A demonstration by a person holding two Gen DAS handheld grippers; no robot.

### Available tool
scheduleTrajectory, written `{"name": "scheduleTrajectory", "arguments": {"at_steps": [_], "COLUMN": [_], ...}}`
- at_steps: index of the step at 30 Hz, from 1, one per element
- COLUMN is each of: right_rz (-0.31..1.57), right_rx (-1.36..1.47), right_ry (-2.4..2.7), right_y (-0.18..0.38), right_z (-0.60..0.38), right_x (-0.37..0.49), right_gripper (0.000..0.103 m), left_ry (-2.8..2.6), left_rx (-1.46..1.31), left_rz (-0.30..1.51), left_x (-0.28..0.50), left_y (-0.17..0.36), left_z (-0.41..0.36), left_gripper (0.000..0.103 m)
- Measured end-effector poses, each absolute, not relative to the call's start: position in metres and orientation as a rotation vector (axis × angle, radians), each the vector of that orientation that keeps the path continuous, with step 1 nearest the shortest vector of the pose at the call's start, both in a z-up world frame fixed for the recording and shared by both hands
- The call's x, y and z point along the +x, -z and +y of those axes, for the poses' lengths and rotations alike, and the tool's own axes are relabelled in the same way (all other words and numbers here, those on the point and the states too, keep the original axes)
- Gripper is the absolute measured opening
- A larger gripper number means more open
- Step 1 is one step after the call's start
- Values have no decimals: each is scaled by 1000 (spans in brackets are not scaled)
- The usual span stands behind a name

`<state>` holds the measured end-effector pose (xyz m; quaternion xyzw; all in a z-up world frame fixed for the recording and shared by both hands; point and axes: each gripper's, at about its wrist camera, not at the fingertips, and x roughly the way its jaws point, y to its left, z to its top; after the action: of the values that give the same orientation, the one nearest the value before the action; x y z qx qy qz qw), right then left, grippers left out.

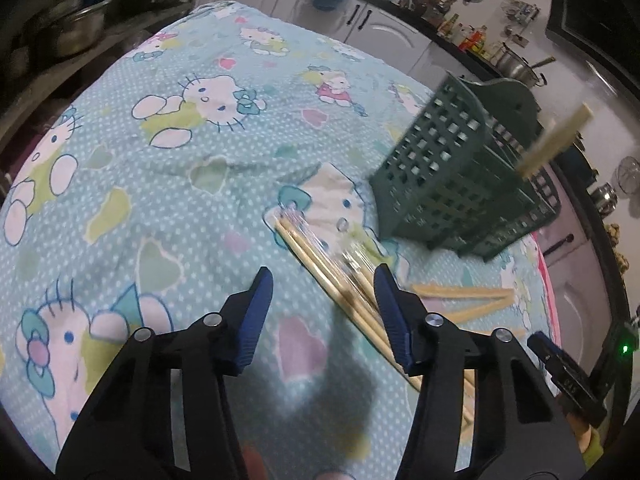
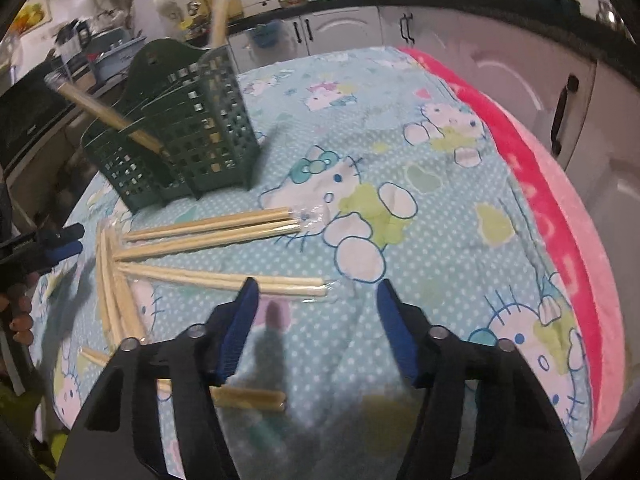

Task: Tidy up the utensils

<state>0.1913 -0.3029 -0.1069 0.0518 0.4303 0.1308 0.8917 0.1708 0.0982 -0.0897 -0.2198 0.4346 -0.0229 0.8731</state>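
1. Kitchen bkgd: white cabinets, dark counter w/ pots + bottles. Work surface is a table under a blue cartoon-cat cloth (image 2: 420, 128), pink blanket (image 2: 560, 216) along its right edge.
2. Green basket (image 2: 192, 136), a lattice utensil holder w/ several compartments, stands far-left in the right wrist view; two wrapped chopstick pairs already stick out of it, which compartment each sits in I can't tell.
3. Loose chopstick pairs (image 2: 212, 232) in clear sleeves lie scattered on the cloth between basket and grippers, some crossing at their left ends.
4. Left gripper (image 1: 324, 280): fingers spread about halfway, nothing pinched. One wrapped pair (image 1: 320, 256) runs diagonally, passing under the right-hand finger, not centred in the gap.
5. Right gripper (image 2: 316, 288): fingers likewise part spread, empty. Nearest pair (image 2: 224, 278) lies crosswise, its right end just past the left-hand finger.
6. Step in hand, as I read it: each hand lining up on a pair to pick.
7. To do it well: shift each gripper sideways so the pair sits mid-gap, fingers straddling across the sticks, not along them.
8. Grab near mid-length; sleeves look slippery, so squeeze firm. Avoid the crossed ends, may drag neighbours.
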Motion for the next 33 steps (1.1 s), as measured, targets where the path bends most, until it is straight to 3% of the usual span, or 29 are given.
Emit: {"name": "scheduleTrajectory", "arguments": {"at_steps": [11, 16, 18, 33], "right_rz": [905, 891, 880, 654], "right_rx": [160, 122, 109, -6], "right_ry": [-274, -276, -267, -334], "right_y": [113, 111, 109, 44], "right_z": [-314, -312, -311, -283], "right_x": [200, 194, 192, 169], "right_gripper": [29, 8, 4, 3], "left_ry": [19, -7, -13, -8], "left_rx": [-575, -581, -574, -514], "left_rz": [943, 952, 953, 954], "left_x": [200, 208, 209, 204], "left_y": [103, 106, 106, 105], "left_z": [120, 122, 122, 123], "left_gripper": [36, 26, 24, 11]}}
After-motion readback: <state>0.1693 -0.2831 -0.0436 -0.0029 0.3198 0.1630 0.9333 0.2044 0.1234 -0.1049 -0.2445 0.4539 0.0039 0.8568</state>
